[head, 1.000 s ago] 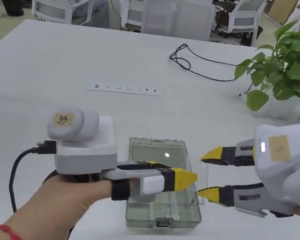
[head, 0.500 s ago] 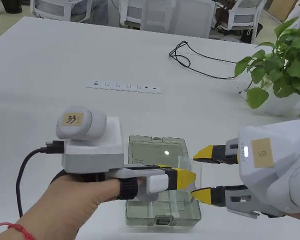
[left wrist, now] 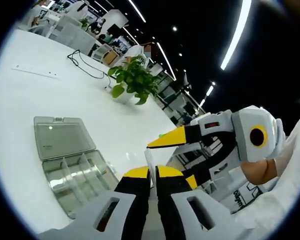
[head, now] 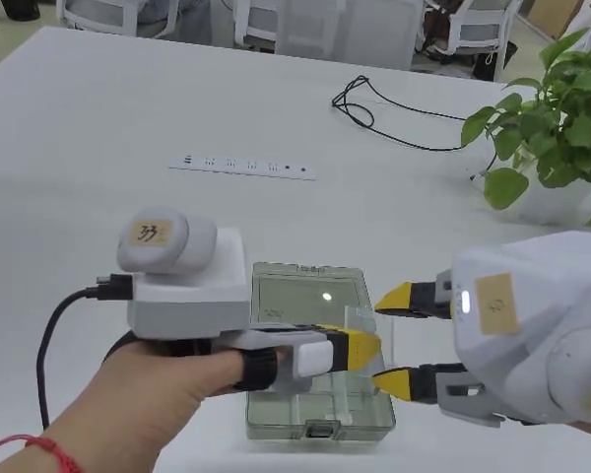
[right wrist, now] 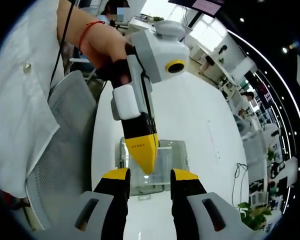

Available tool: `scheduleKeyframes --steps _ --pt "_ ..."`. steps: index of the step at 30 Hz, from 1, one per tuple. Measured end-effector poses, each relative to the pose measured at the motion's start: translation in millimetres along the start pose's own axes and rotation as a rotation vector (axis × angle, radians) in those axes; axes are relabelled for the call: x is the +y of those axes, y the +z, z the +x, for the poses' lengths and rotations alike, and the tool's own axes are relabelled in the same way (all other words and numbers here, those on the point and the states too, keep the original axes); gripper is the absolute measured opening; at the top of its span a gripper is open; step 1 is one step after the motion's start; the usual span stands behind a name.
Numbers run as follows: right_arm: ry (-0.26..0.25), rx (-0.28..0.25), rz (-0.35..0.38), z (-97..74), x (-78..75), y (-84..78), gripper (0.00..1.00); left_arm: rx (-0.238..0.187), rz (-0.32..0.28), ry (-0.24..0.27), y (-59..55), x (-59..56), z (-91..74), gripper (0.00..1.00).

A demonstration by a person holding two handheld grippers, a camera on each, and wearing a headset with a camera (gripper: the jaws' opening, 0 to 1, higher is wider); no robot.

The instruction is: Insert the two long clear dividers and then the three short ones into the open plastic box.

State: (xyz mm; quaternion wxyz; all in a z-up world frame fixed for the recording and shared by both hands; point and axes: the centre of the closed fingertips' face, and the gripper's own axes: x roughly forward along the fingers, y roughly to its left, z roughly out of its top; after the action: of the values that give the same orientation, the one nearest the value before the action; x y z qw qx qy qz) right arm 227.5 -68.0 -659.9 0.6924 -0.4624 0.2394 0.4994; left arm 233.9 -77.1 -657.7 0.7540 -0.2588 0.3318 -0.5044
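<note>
The white table [head: 98, 128] spreads wide under me, with a potted plant [head: 547, 118] on its far right side. Near me lies the clear box [head: 320, 432], its lid [head: 310, 296] folded back flat on the far side. In the left gripper view thin clear walls stand inside it, though I cannot count them for sure. My left gripper [left wrist: 152, 172] hangs over the right part of the box, pointing to the right, its jaws pressed nearly together. My right gripper [right wrist: 151, 176] faces it from the right with the jaws spread wide. The left gripper's yellow tip sits in the gap between them, touching neither jaw as far as I can tell. Well beyond the box a flat white power strip [head: 244, 166] lies on the table, and farther back a black cable [head: 374, 108] lies in loops near the plant. Smallest is the clear divider [left wrist: 148, 160], a thin sheet pinched on edge between my left jaws. It stands out past their tips, above the right end of the box and inside the spread of my right jaws.
</note>
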Motion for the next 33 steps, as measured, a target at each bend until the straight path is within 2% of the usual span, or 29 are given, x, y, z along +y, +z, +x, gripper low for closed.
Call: scheduleKeyframes --steps 13,18,22,25,26,27,30,32,33 --pt "-0.021 0.005 -0.002 1.0 -2.8 0.5 0.35 -0.016 -0.032 0.008 1.0 1.8 -0.1 0.0" --pt "-0.014 -0.03 0.038 -5.4 -9.2 4.1 0.35 -0.006 0.004 0.002 -1.1 0.2 -0.4 0.0" --pt "0.038 -0.106 0.135 -14.0 -12.5 9.0 0.34 0.012 0.111 -0.022 -4.2 -3.5 -2.3 0.0" --pt "0.095 -0.159 0.177 -22.6 -15.1 11.8 0.3 0.016 0.235 -0.056 -5.0 -10.0 -4.0 0.0" --pt "0.128 -0.179 0.208 -26.0 -15.2 12.8 0.28 0.015 0.296 -0.067 -5.2 -13.0 -4.4 0.0" --pt "0.154 -0.2 0.217 -29.2 -15.9 14.8 0.26 0.038 0.324 -0.077 -9.3 -15.0 -5.1 0.0" --pt "0.24 -0.235 0.242 -36.2 -12.9 18.4 0.21 0.048 0.437 -0.121 -12.8 -22.6 -7.0 0.0" --pt "0.312 -0.26 0.262 -40.8 -8.5 22.4 0.19 0.062 0.487 -0.149 -16.2 -27.5 -8.8 0.0" --pt "0.332 -0.269 0.265 -42.1 -7.5 24.1 0.18 0.062 0.511 -0.159 -16.9 -29.4 -9.3 0.0"
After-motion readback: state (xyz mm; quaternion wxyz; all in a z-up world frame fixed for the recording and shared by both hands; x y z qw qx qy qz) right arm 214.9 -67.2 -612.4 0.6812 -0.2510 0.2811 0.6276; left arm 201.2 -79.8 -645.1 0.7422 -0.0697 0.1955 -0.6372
